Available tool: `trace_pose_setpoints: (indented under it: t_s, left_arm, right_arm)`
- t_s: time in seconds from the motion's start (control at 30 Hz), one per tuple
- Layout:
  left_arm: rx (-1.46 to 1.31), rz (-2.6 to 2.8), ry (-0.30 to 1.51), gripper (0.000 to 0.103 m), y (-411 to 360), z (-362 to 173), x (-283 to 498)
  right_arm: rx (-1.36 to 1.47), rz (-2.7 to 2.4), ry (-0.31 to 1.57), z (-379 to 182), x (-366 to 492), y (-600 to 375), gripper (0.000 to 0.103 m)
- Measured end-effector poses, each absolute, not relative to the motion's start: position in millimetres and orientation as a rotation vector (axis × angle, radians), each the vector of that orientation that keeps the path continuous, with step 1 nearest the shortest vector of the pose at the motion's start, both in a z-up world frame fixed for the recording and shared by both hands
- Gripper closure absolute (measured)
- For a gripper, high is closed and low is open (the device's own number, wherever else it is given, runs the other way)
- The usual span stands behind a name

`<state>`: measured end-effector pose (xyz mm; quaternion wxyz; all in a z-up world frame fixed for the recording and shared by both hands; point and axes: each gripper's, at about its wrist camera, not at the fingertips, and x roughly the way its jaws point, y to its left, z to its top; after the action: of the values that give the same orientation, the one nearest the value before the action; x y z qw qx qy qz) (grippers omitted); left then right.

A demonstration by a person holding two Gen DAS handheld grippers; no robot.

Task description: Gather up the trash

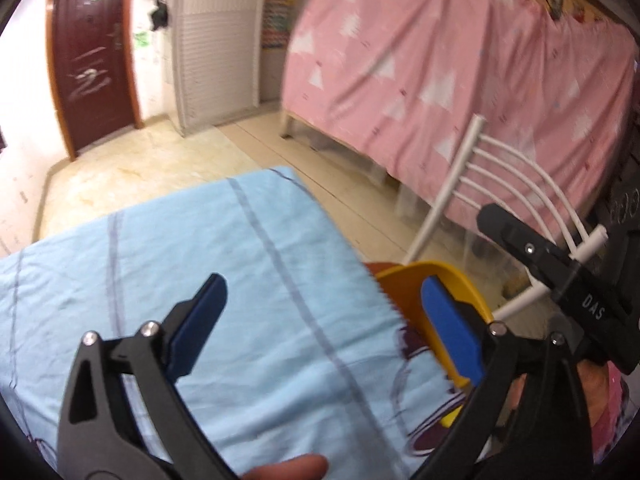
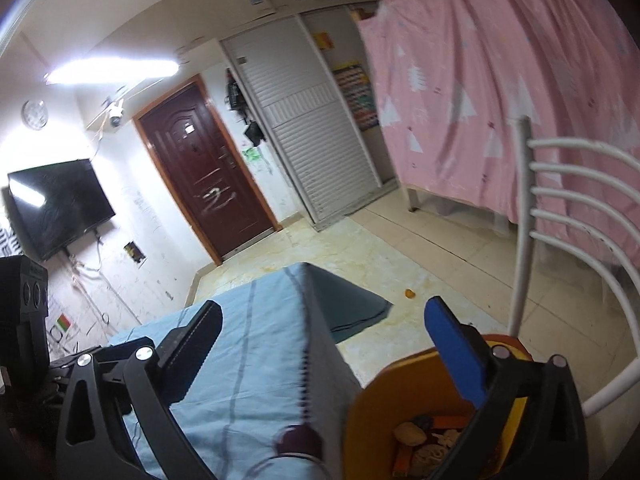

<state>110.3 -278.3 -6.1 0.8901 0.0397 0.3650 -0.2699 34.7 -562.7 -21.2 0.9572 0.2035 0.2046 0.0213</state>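
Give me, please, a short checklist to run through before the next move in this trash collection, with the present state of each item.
1. Left gripper open, nothing between its fingers: ok.
2. Right gripper open, holding nothing: ok.
3. Yellow bin in view beside the table, crumpled trash inside: ok.
4. Blue tablecloth free of trash: cannot tell, near part hidden.
5. Small orange scrap lies on the floor: not ok.
6. White chair close behind the bin: cannot tell clearance.

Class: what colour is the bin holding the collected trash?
Yellow-orange bin; it shows best in the right wrist view.
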Motion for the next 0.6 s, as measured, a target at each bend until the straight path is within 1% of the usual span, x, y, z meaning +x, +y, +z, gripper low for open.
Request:
trace_pose_setpoints:
  t_s: [0.2,0.37,0.6]
  left_arm:
    - [0.036,-0.449,0.669,0.007,-229.1,1.0,105.5]
    - [0.040,-0.320,0.582,0.007,-182.4,3.6,96.4]
    - [-0.014,-0.183,0.556,0.007,-125.1,-1.1,97.7]
  right_arm:
    - [0.396,0.106,0.380,-12.6,38.6,-518.0,0.009]
    - [0.323,0.160,0.371,-6.5,46.1,-465.4,0.009]
    - [0.235,0.222,0.382,-5.8,59.3,-404.2,0.009]
